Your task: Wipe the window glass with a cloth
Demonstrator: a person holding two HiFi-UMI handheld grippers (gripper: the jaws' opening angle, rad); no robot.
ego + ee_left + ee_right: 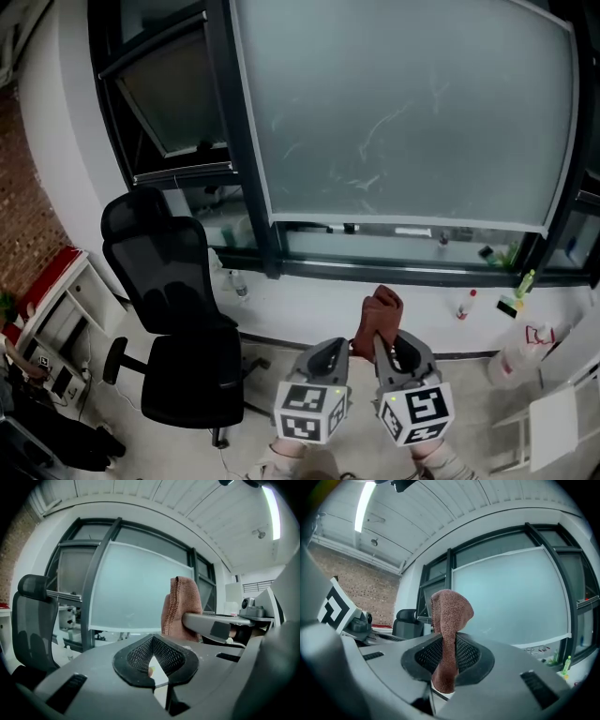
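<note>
The large frosted window glass (403, 112) fills the wall ahead, with faint streaks on it; it also shows in the left gripper view as the window glass (136, 592) and in the right gripper view (511, 597). My right gripper (386, 349) (447, 656) is shut on a reddish-brown cloth (380, 314) (449, 616), which stands up out of the jaws and hangs a little below them. My left gripper (336, 352) (152, 656) is just to its left, shut, with nothing in it. The cloth (180, 606) shows at its right. Both grippers are well short of the glass.
A black office chair (178, 309) stands at the left, close to the white sill (309, 305). Small bottles (464, 305) and a green spray bottle (525, 281) stand on the sill at the right. A tilted-open window sash (173, 94) is at the upper left, and a red-topped shelf (52, 300) at the far left.
</note>
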